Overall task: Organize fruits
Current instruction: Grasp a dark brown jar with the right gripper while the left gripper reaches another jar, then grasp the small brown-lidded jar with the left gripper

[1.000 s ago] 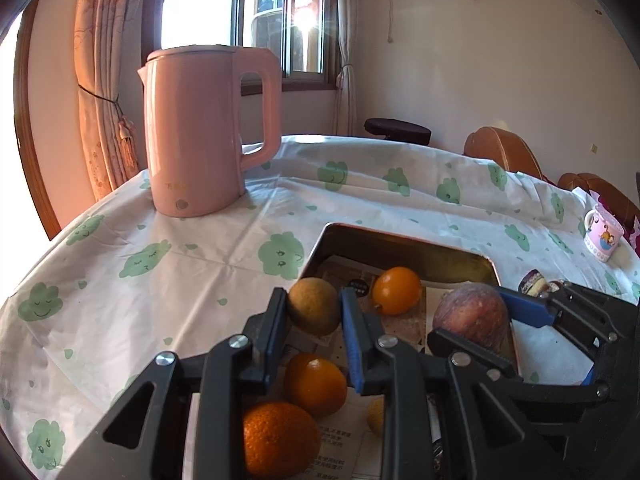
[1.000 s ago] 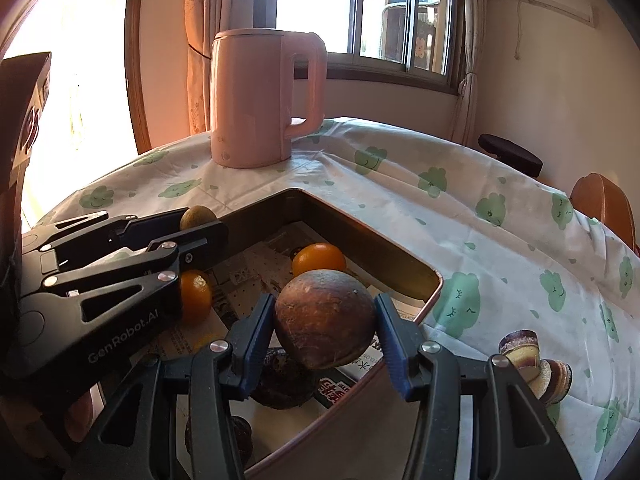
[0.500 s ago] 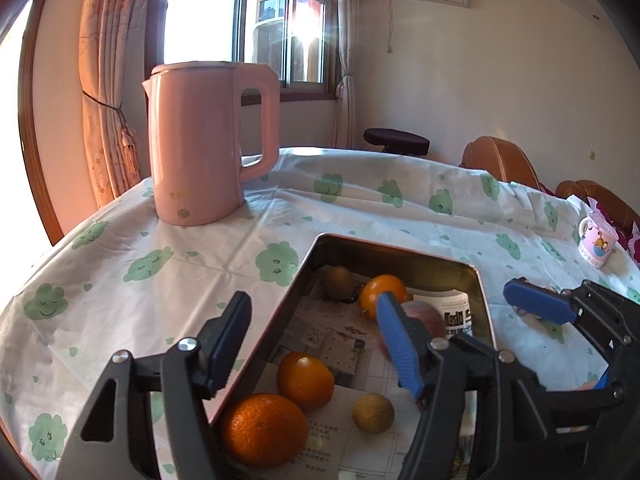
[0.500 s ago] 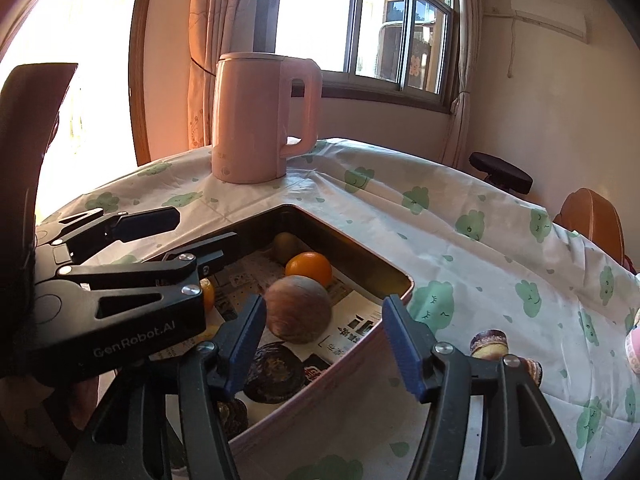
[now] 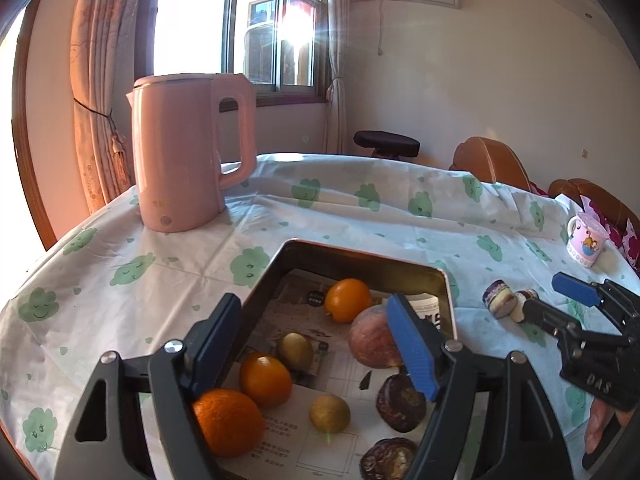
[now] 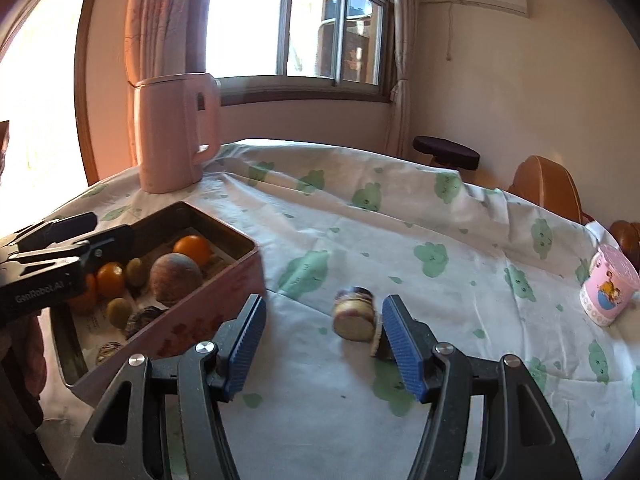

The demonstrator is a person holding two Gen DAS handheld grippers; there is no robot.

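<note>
A metal tray (image 5: 360, 258) lined with paper holds several fruits: oranges (image 5: 347, 300), small green-yellow fruits (image 5: 295, 351), a large reddish-brown fruit (image 5: 370, 338) and dark wrinkled fruits (image 5: 400, 402). My left gripper (image 5: 316, 344) is open and empty above the tray's near end. My right gripper (image 6: 322, 344) is open and empty over the tablecloth, right of the tray (image 6: 224, 272). Two small cut purple-and-cream pieces (image 6: 354, 314) lie on the cloth just ahead of its right finger; they also show in the left wrist view (image 5: 500, 304).
A pink kettle (image 5: 188, 152) stands at the table's far left. A pink cartoon mug (image 6: 608, 290) stands at the right. Brown chairs (image 6: 544, 188) and a dark stool (image 6: 446, 154) stand behind the round table with its green-patterned cloth (image 6: 400, 240).
Both grippers let go of their fruits into the tray and opened. The left one pulled back above the tray. The right one swung right, over the cloth toward the cut pieces.
</note>
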